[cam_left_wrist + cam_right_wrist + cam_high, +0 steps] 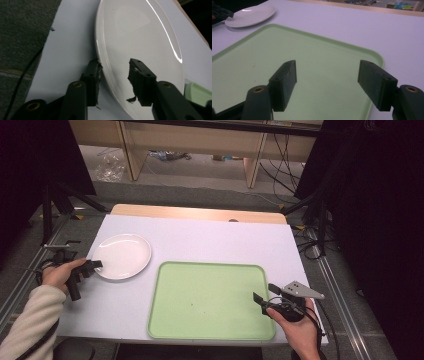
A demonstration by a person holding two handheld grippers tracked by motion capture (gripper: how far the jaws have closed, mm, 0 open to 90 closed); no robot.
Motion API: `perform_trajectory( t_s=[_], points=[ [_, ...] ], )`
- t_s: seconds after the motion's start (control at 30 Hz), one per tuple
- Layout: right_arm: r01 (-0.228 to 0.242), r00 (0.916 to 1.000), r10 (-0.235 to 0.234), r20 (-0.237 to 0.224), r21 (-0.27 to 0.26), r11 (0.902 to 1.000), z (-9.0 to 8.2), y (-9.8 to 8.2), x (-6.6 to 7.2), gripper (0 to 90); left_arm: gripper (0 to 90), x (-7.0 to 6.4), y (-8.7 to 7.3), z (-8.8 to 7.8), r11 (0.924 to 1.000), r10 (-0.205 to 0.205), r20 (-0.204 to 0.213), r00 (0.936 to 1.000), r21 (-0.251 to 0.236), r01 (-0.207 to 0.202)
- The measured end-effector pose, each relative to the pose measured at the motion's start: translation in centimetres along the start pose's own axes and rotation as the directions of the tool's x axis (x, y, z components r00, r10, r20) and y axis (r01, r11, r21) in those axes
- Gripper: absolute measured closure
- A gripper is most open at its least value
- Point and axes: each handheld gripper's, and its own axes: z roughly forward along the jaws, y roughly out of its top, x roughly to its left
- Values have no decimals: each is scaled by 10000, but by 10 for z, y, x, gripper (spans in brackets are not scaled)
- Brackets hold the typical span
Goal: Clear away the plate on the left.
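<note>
The white plate (122,255) sits on the table (210,240) at ten o'clock of the green tray (209,301). The left gripper (115,75) is nearer, its parted fingers (93,77) straddling the plate's near rim, not yet clamped. The right gripper (332,82) hovers open over the tray's right edge.

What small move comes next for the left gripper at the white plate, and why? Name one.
Probably close the left gripper. Its jaws stand open astride the near rim of the round white ceramic plate, one outside on the white table cover, one over the plate's inside, so closing should pinch the rim. The empty light green plastic tray lies beside it.
</note>
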Motion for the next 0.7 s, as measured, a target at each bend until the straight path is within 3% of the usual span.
perform_trajectory(
  t_s=[0.03,0.07,0.13,0.17,0.37,0.47,0.53,0.6,0.63,0.7],
  points=[
    [95,9999,-98,109,266,9996,-2,1,0,321,679,2,0,0,9999,-127,-82,9999,54,128],
    [5,10000,-5,66,19,10000,0,0,0,321,697,3,0,0,9997,-234,-28,9997,91,235],
    [83,9999,-84,127,107,9999,-2,1,-1,321,741,4,0,0,9992,-386,-24,9993,50,386],
    [56,9999,-54,120,-129,9999,0,0,-2,323,748,6,0,0,9983,-577,64,9983,42,577],
    [-37,10000,37,83,3,10000,-1,0,-2,324,772,10,0,0,9962,-870,387,9955,52,868],
    [-40,10000,40,80,-11,10000,-1,0,-2,324,790,11,-1,-1,9964,-837,626,9945,192,826],
    [70,9999,-69,104,-160,9998,-1,0,-3,323,818,11,0,-6,9957,-871,1559,9839,-176,909],
    [5,9999,-8,159,203,9998,-4,1,-3,324,857,6,1,-11,9940,-862,2008,9758,-496,980],
    [2,9999,-6,156,202,9998,-4,2,-2,324,865,6,1,-11,9940,-862,2008,9758,-496,980],
    [118,9998,-121,180,140,9998,-4,1,-3,326,870,-3,1,-16,9966,-294,1946,9804,-704,438]
  ],
)
